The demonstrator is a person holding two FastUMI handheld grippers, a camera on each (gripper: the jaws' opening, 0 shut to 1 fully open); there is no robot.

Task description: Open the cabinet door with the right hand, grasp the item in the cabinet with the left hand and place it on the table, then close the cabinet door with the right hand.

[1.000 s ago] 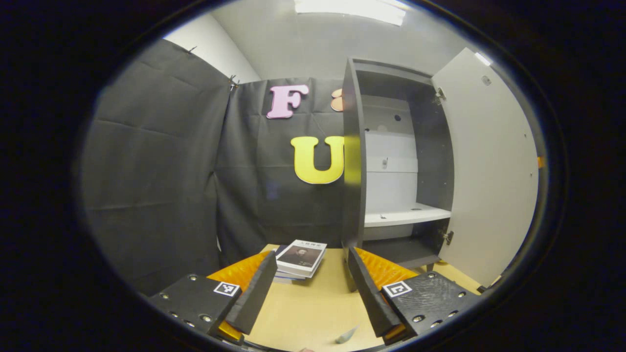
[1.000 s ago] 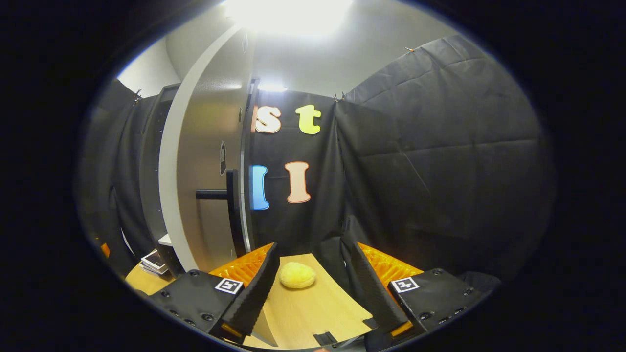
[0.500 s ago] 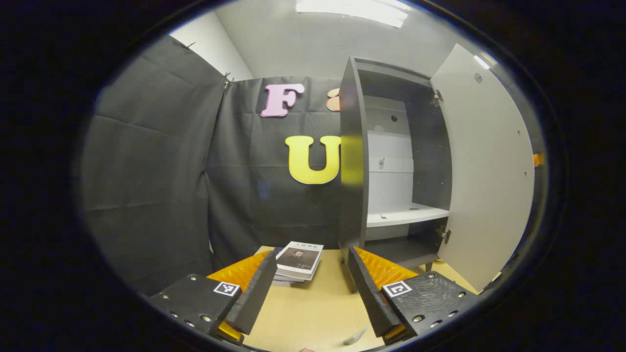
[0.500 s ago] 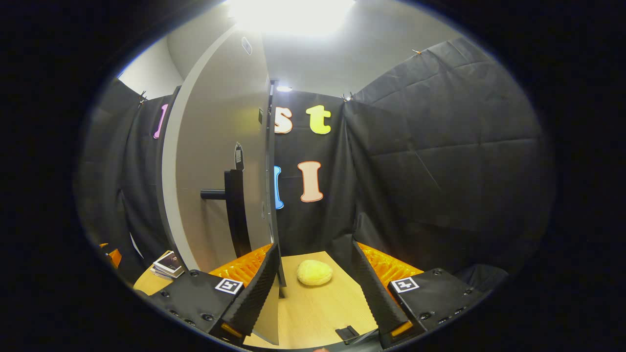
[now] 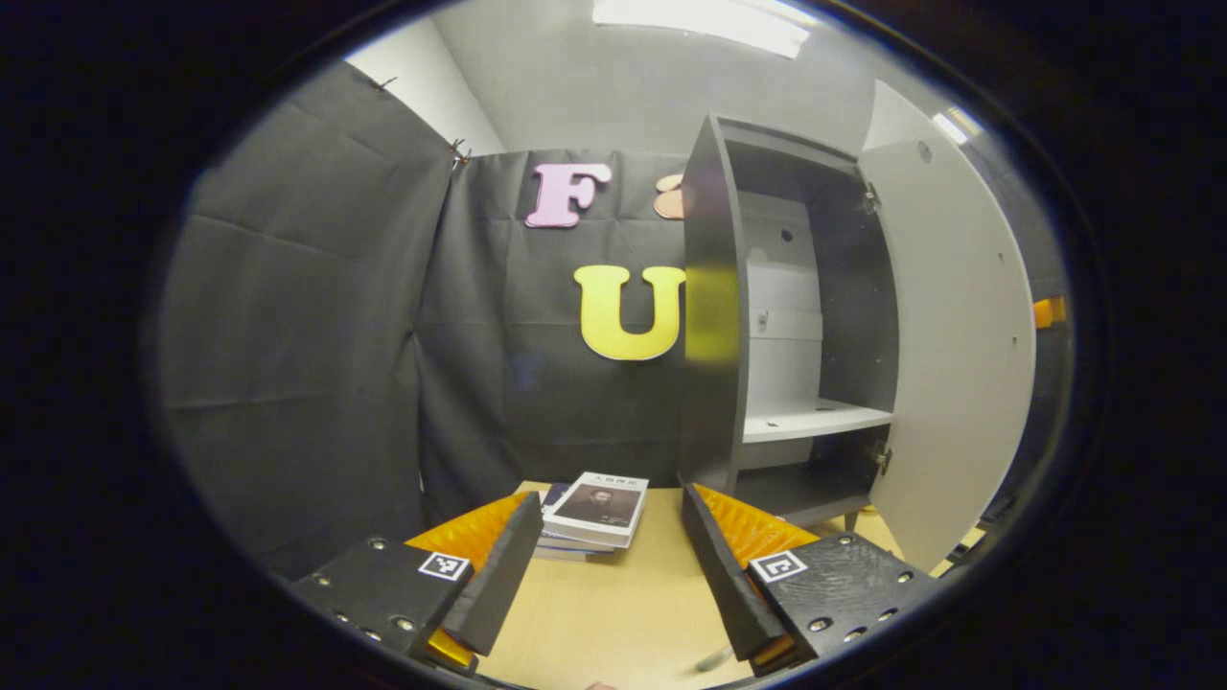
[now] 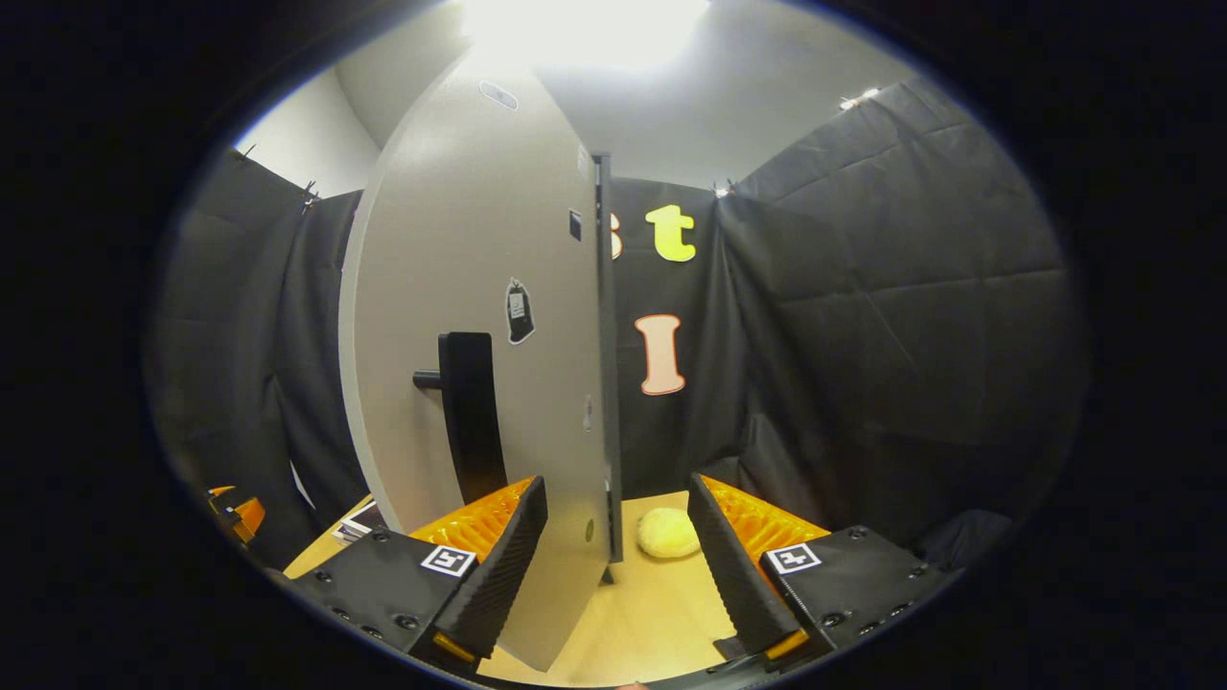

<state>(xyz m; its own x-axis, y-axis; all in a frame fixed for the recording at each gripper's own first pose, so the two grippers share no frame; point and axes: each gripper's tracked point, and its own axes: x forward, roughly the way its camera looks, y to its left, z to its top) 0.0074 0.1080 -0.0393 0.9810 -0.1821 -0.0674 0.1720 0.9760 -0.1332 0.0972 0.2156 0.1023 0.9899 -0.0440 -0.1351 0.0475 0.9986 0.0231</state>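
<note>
left gripper [image 5: 609,565] hangs spread and empty over the table [image 5: 613,623], pulled back so the door has room to swing. just ahead, the books [image 5: 594,513] lie flat on the table, likely the item taken from the cabinet [image 5: 714,316], whose shelf [image 5: 810,419] is bare. right gripper [image 6: 613,561] is spread with the door [image 6: 489,316] edge between its fingers, not pinched, placed to push it shut. a yellow ball [image 6: 668,533] sits beyond.

Left tongs [image 5: 606,575] held level, fingers spread wide apart and gripping nothing; right tongs [image 6: 613,565] likewise level, fingers spread wide, nothing pressed between them
</note>
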